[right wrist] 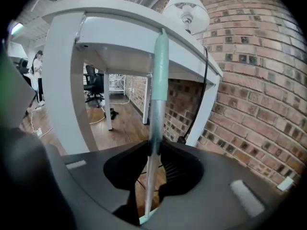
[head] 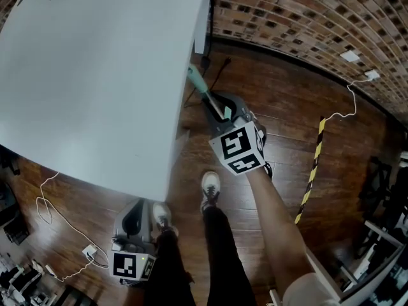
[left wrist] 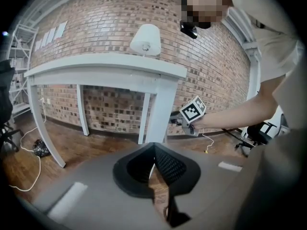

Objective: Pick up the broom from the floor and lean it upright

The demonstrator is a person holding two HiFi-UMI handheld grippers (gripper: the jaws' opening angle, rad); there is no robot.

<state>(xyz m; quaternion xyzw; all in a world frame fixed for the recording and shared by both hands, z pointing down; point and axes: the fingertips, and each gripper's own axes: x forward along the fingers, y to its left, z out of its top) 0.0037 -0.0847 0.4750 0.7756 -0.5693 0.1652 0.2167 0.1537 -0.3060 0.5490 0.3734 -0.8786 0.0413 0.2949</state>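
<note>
The broom (head: 199, 83) stands nearly upright, a silver handle with a pale teal upper end. In the right gripper view that handle (right wrist: 158, 95) rises between the jaws, and its top touches the rim of the white table (right wrist: 120, 18). My right gripper (head: 220, 107) is at the table's (head: 95, 75) right edge, shut on the handle. The broom's head is hidden below the gripper. My left gripper (head: 134, 215) hangs low beside the person's leg, and in its own view the gripper (left wrist: 153, 150) has its tips together with nothing between them. From there the right gripper's marker cube (left wrist: 193, 110) shows by a table leg.
A brick wall (head: 306, 18) curves behind the table, and a white lamp (left wrist: 145, 39) stands on the tabletop. White cables (head: 48, 209) lie on the wooden floor at left and right. A yellow-black striped strip (head: 312, 171) runs along the floor at right. The person's shoes (head: 210, 187) are beside the table.
</note>
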